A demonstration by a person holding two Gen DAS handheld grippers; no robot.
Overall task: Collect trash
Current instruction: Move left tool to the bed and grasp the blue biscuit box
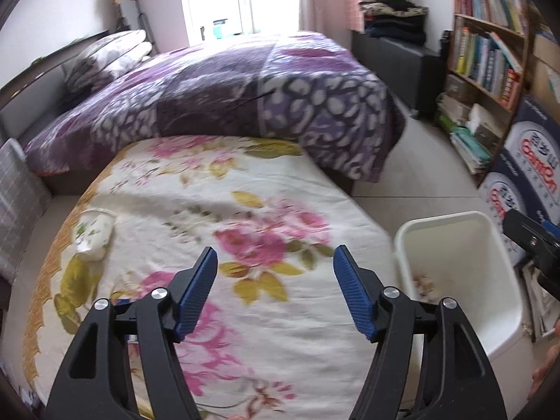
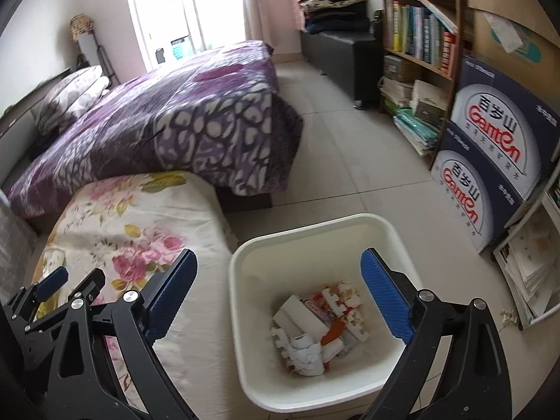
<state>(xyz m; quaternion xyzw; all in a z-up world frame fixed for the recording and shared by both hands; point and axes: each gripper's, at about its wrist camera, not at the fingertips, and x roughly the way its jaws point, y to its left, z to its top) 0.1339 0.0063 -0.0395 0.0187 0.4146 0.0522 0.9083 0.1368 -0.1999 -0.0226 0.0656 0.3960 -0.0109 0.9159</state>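
My left gripper point(image 1: 275, 259) is open above the floral bedsheet point(image 1: 196, 189), with nothing between its blue pads. A small crumpled wad with a leaf print point(image 1: 92, 231) lies on the sheet to its left. The white bin point(image 1: 444, 217) stands on the floor at the bed's right side. In the right wrist view my right gripper point(image 2: 279, 257) hangs open and empty over the same bin point(image 2: 308, 225). Inside lies trash point(image 2: 315, 325): white foam pieces, crumpled paper and a red wrapper. The left gripper point(image 2: 52, 283) also shows at the lower left.
A purple patterned quilt point(image 1: 245, 87) covers the far half of the bed. A bookshelf point(image 2: 420, 28), stacked blue cartons point(image 2: 490, 147) and piles of books point(image 2: 416, 129) line the right wall. Tiled floor point(image 2: 350, 161) runs between the bed and the shelf.
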